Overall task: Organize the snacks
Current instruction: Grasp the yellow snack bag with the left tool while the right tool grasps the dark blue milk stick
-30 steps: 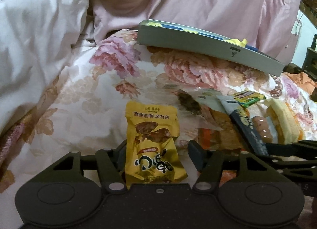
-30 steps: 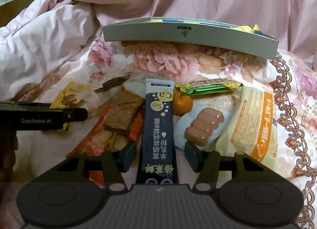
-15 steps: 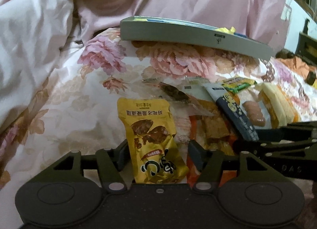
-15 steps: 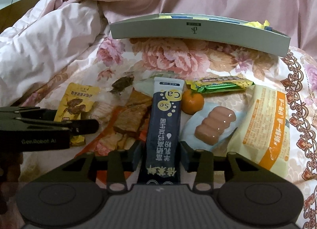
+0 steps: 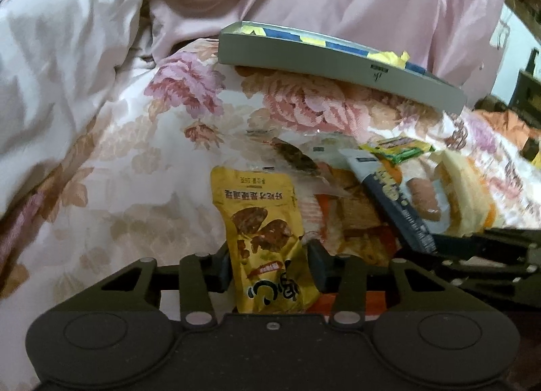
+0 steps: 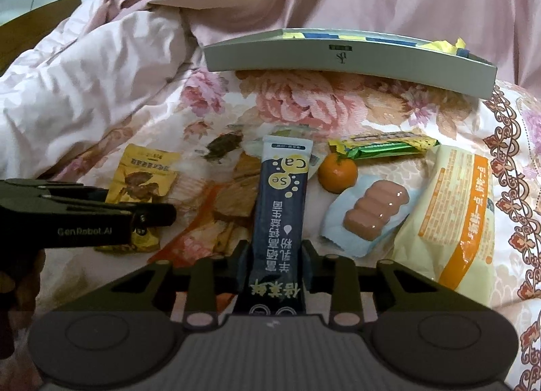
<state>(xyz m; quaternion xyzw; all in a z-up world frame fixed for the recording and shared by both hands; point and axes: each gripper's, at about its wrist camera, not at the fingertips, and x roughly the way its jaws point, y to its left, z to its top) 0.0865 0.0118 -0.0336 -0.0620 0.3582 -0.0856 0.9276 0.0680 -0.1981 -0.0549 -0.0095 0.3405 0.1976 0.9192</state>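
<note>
Snacks lie in a heap on a floral bedspread. A yellow snack packet (image 5: 260, 222) (image 6: 145, 174) stands between the fingers of my left gripper (image 5: 270, 262) (image 6: 162, 215). Its jaws are closing, and the pads press the crinkled lower end. A dark blue stick pack (image 6: 284, 195) (image 5: 392, 195) sits in my right gripper (image 6: 274, 255) (image 5: 439, 245), whose jaws are closing tight with both pads against its sides. A shallow grey box (image 6: 338, 56) (image 5: 338, 63) lies beyond the heap with blue and yellow items inside.
Around the stick pack lie a tangerine (image 6: 338, 173), a green bar (image 6: 385, 147), a sausage pack (image 6: 375, 208), a cream and orange bag (image 6: 449, 215) and an orange pack of brown pieces (image 6: 230, 208). A bunched pink quilt (image 5: 67, 53) rises at left and behind.
Both pairs of jaws have drawn in. The left now pinches the yellow packet, and the right has closed on the dark blue stick pack. Neither hand has shifted much.
</note>
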